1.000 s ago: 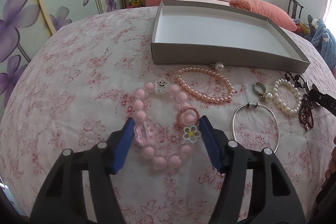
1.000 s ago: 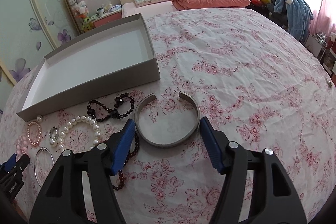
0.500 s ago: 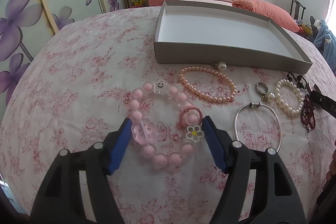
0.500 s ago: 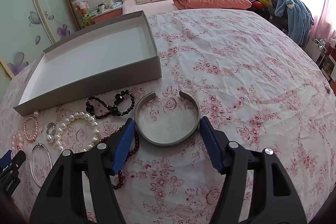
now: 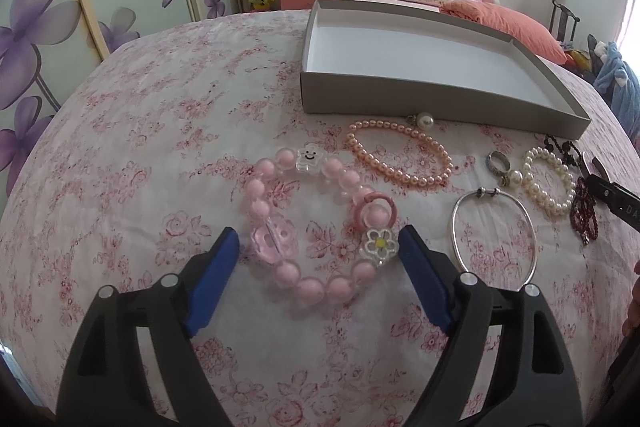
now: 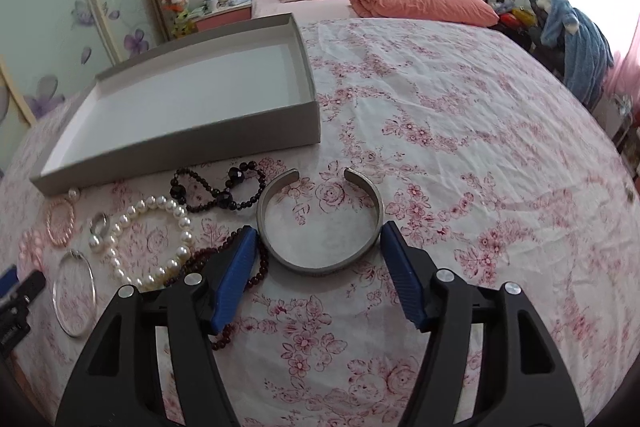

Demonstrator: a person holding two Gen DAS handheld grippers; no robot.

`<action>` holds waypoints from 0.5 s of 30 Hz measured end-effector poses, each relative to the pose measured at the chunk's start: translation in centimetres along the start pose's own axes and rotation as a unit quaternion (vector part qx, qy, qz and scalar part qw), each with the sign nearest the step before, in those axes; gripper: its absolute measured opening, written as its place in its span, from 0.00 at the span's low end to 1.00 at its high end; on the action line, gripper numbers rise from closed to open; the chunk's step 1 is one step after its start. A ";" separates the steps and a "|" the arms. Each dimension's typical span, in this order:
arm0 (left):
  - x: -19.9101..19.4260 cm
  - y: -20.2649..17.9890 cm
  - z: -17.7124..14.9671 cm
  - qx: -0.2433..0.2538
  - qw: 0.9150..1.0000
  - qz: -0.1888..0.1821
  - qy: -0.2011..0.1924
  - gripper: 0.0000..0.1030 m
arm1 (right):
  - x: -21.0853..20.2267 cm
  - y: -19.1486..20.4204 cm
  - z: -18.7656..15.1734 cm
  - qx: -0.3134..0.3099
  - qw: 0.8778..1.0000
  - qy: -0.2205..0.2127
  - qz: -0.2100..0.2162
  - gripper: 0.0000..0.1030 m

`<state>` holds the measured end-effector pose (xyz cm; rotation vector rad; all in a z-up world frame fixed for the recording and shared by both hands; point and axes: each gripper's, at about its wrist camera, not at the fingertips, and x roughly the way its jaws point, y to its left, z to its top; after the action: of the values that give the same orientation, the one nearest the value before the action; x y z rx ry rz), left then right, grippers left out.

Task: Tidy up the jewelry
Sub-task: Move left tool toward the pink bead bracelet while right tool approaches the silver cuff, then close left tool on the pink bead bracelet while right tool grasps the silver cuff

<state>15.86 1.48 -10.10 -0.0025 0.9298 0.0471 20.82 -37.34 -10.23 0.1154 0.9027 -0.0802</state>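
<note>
A pink bead bracelet (image 5: 310,286) with flower and star charms lies on the floral bedspread. My left gripper (image 5: 318,243) straddles it. Its jaws are opening, and the blue pads (image 5: 216,279) stand just clear of the beads. In the right wrist view a silver open cuff (image 6: 320,265) lies between the fingers of my right gripper (image 6: 318,235). That gripper is open, with its pads beside the cuff but not pressing on it. A shallow grey box (image 5: 400,103) with a white inside stands empty behind the jewelry.
Between the two grippers lie a peach pearl bracelet (image 5: 400,175), a thin silver bangle (image 5: 456,227), a pearl ring (image 5: 500,165), a white pearl bracelet (image 6: 184,227), a black bead bracelet (image 6: 224,199) and dark red beads (image 6: 256,275). Pillows and a headboard lie beyond the box.
The left jaws have spread wider around the pink bracelet, which has stayed where it was. The right wrist view has rolled slightly, and the cuff has not moved.
</note>
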 end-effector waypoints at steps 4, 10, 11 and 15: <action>0.1 -0.2 0.1 0.006 1.000 -0.004 0.001 0.79 | -0.1 0.2 -0.1 -0.011 1.000 0.001 -0.001 0.61; 0.3 -0.3 0.7 0.011 1.000 -0.011 -0.003 0.67 | -0.4 -0.7 -0.1 -0.005 1.000 -0.004 0.003 0.34; 0.3 -0.3 0.8 0.013 1.000 -0.012 -0.003 0.67 | -0.4 -0.7 -0.1 -0.007 1.000 -0.003 0.005 0.34; 0.1 0.1 0.7 0.011 1.000 -0.025 0.003 0.74 | -0.5 -1.1 0.0 0.007 1.000 0.002 0.030 0.57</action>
<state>16.53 1.56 -9.79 -0.0062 0.9366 -0.0092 20.36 -38.43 -9.89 0.1551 0.9030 -0.0295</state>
